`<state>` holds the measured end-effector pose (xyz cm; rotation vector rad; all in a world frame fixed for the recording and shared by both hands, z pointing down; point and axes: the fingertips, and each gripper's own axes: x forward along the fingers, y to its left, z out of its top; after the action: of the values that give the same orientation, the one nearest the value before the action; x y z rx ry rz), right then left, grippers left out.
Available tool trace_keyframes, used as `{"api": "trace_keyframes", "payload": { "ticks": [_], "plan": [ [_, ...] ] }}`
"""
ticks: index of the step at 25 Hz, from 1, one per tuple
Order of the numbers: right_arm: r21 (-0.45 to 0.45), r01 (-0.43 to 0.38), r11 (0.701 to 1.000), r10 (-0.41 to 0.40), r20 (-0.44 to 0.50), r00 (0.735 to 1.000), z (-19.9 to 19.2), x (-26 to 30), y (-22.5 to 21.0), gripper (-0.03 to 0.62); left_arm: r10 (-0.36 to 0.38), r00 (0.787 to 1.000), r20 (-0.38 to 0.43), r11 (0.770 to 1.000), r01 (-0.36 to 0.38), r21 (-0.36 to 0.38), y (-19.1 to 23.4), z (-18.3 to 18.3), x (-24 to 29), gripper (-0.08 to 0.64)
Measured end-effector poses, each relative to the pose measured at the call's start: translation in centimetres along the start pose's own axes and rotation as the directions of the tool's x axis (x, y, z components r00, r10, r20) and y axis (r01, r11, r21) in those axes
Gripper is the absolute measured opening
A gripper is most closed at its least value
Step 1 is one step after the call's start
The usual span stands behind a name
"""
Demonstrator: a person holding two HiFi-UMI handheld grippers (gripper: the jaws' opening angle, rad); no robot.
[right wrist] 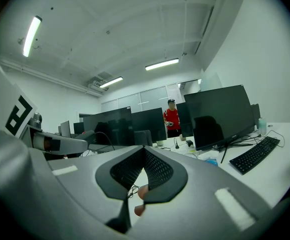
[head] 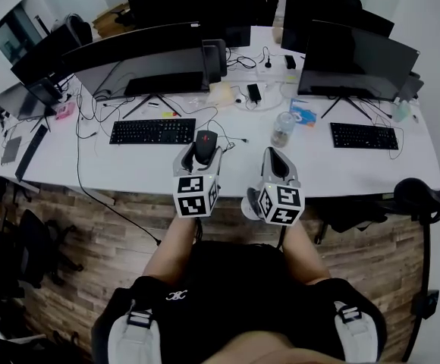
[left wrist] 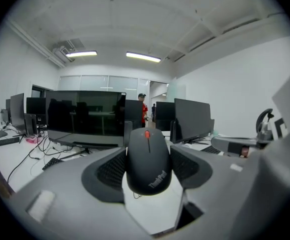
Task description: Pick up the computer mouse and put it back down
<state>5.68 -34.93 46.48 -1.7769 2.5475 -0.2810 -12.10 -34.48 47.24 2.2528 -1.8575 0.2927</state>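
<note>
computer mouse (left wrist: 148,160), smooth matte black, clamped in left gripper (head: 203,154), right gripper (right wrist: 144,151) closed empty

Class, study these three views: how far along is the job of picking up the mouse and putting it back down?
Done: the left gripper is clamped on the sides of the mouse. In hand: the lift; whether the mouse is clear of the table cannot be told. Left: setting it down and opening the jaws. The right gripper is shut, empty and idle.

White desk (head: 129,171) — monitors (head: 140,59), keyboards (head: 152,131), clear bottle (head: 282,129).
</note>
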Motion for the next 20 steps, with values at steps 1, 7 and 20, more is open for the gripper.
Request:
{"api": "trace_keyframes", "payload": {
  "ticks": [1,7,20],
  "plan": [
    [-0.002,-0.002,1.000,0.002,0.000,1.000,0.0,0.0,0.1,-0.002,0.004,1.000,-0.004,1.000,-0.004,-0.001,0.2,-0.3,0.1,0.325],
    [-0.009,0.000,1.000,0.000,0.004,1.000,0.3,0.2,0.4,-0.002,0.010,0.999,-0.039,1.000,-0.011,-0.021,0.9,-2.3,0.7,0.325],
    [-0.036,0.064,0.997,-0.065,-0.012,0.998,0.1,-0.4,0.3,-0.002,-0.045,0.989,-0.142,0.997,0.036,-0.063,1.8,-8.9,4.1,0.325]
  ]
}}
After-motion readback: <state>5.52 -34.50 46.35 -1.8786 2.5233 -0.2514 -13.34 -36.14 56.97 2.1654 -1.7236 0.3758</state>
